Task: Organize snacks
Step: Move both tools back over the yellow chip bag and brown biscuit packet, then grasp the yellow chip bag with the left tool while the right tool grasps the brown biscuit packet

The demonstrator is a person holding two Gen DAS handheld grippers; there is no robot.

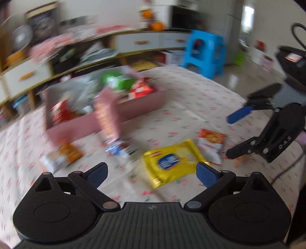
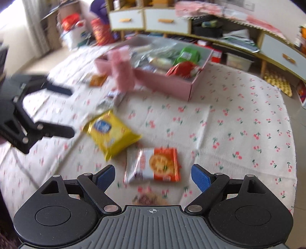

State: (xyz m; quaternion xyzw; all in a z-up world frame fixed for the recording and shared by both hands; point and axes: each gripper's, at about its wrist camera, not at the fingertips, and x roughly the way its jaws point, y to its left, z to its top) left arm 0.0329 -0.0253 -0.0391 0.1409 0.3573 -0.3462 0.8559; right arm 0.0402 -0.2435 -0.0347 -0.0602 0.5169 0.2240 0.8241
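Soft, even daylight fills both views; a bright window (image 1: 248, 17) is blown out in the left wrist view, with glare on the glossy floor (image 1: 235, 78). Motion blur smears the pink rectangular cardboard box (image 2: 168, 84) and the shelving. Fisheye distortion bends the edges; corners vignette to black.

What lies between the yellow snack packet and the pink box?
In the right wrist view, a blue-and-silver wrapper lies between yellow packet and pink box.

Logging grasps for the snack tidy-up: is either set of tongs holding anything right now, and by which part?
Nothing is held. The left tongs and right tongs both stand open above the cloth, with the yellow packet and orange packet lying loose.
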